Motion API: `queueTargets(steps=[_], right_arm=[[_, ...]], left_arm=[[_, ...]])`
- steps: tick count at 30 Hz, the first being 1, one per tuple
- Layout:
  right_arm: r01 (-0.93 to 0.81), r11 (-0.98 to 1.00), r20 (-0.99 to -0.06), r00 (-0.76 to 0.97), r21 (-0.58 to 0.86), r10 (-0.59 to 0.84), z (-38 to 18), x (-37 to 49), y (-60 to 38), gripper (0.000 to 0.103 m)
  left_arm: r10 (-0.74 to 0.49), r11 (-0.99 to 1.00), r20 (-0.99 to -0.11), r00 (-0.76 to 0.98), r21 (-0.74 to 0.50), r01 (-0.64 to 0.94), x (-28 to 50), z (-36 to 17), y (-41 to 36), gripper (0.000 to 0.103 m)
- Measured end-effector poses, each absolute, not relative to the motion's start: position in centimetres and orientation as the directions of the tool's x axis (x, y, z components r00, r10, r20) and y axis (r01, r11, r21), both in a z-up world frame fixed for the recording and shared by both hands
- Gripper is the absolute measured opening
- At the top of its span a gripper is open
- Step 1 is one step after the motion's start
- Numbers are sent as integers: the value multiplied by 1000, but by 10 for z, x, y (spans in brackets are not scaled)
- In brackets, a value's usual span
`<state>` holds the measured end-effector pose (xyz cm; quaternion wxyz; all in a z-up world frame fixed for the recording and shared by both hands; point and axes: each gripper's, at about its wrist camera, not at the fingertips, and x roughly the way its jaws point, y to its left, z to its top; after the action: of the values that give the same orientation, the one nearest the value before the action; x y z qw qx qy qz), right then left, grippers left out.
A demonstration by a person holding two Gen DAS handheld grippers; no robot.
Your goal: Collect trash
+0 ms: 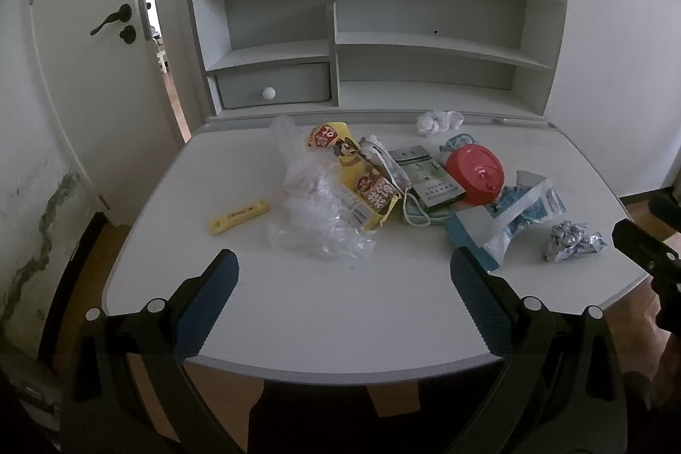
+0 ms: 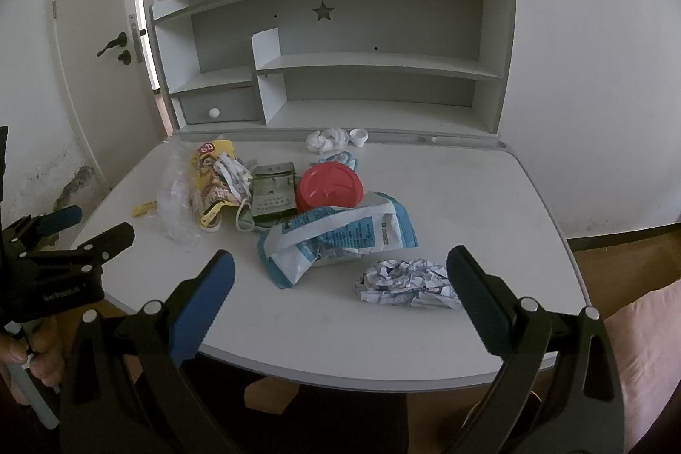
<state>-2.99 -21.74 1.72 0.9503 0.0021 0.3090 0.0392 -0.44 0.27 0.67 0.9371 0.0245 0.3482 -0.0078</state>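
Trash lies in a loose heap mid-worktop (image 2: 468,198). Nearest, both the left hand-held gripper (image 1: 342,275) and right hand-held gripper (image 2: 340,271) hover spread wide, holding nothing. Just beyond sits a crumpled foil-like paper ball (image 2: 406,284), then a blue-and-white plastic pouch (image 2: 340,237), a clear crinkled plastic bag (image 1: 317,211) and a red round lid (image 2: 330,190). Risk: the light bag could slip from the pads or drag neighbouring pieces off the edge.

R hand-held gripper (image 2: 340,275) jaws wide over desk (image 2: 489,198); crumpled paper (image 2: 404,284) just beside R finger.
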Motion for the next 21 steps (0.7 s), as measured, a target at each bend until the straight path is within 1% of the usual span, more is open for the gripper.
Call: queueTargets(steps=[21], right_arm=[[-75,997,-587,805,30,79,18,-31,-217,96]], left_arm=[[3,999,-651,759,41,31,-5,4,1,97]])
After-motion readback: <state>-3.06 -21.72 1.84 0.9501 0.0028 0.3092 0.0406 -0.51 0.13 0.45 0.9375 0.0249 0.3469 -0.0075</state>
